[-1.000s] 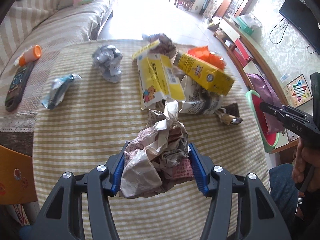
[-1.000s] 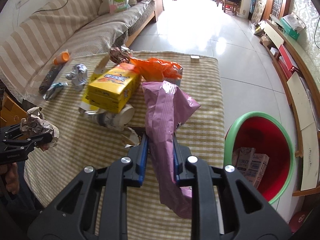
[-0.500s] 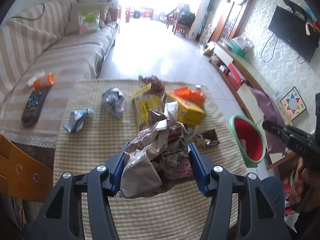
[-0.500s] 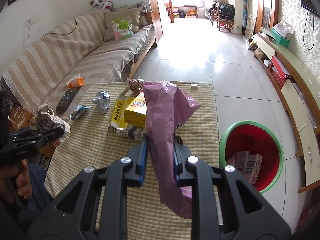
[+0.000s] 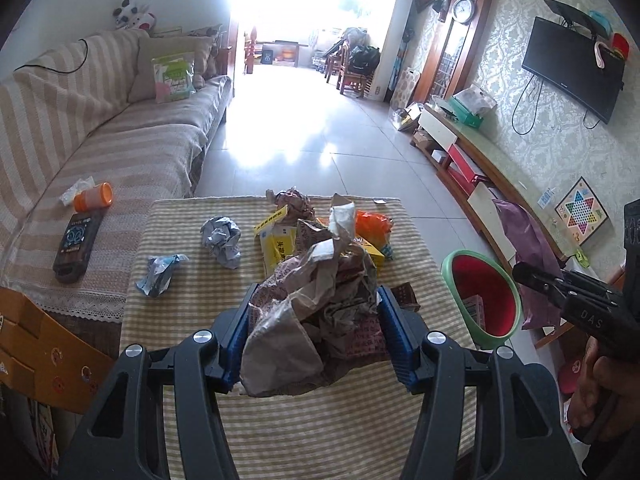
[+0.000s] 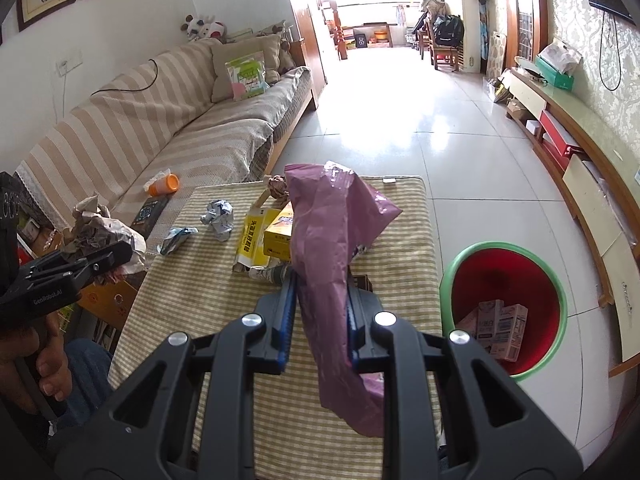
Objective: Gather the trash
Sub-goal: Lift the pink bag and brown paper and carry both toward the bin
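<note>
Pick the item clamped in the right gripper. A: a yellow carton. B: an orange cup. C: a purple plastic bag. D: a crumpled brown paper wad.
C: the right gripper is shut on the purple plastic bag, whose tail hangs below the fingers; the crumpled brown paper wad is in the left gripper.

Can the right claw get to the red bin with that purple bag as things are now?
Probably yes. The right claw is shut on the purple bag, and the red bin stands open on the floor beside the table with nothing in between.
</note>
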Motion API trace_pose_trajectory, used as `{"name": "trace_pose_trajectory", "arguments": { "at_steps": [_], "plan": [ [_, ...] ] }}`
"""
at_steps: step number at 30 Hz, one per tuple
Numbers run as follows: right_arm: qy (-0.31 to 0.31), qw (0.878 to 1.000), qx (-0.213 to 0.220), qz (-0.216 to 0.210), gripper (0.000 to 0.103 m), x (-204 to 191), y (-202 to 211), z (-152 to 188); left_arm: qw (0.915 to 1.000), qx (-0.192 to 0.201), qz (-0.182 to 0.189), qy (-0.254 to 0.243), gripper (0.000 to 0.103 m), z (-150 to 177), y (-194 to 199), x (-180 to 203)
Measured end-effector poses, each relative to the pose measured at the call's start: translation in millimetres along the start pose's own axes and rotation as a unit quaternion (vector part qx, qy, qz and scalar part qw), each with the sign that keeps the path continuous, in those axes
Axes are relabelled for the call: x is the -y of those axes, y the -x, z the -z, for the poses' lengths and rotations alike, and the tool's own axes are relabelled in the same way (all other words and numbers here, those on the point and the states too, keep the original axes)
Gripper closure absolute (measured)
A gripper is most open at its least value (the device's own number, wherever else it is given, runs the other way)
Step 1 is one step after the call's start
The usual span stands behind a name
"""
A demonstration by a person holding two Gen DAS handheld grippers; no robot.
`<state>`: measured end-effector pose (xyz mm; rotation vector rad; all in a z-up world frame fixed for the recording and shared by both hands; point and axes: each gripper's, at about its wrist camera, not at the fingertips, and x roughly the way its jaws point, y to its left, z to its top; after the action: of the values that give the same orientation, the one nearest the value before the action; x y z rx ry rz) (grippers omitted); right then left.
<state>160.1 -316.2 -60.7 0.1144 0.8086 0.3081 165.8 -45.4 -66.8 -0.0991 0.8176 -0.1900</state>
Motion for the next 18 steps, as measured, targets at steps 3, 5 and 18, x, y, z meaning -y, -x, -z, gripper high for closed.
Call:
{"name": "trace_pose_trajectory", "arguments": {
  "at_steps": [3, 5, 18],
  "plan": [
    [-0.003, 1.000, 0.002, -0.002, 0.082, 4.2, 1.5, 1.0, 1.0000, 0.001, 0.001, -0.006, 0.049, -3.1, -0.5, 6.6],
    [-0.006, 1.000, 0.004, -0.002, 0.082, 7.7, 1.9, 1.8, 1.0000, 0.001, 0.002, -0.009, 0.049, -5.0, -2.5, 11.8],
    [-0.059, 0.998, 0.018, 0.027, 0.082, 75.3, 16.5, 2.7, 0.9973, -0.014, 0.058, -0.043, 0.048, -24.1, -35.2, 76.5]
  ]
}}
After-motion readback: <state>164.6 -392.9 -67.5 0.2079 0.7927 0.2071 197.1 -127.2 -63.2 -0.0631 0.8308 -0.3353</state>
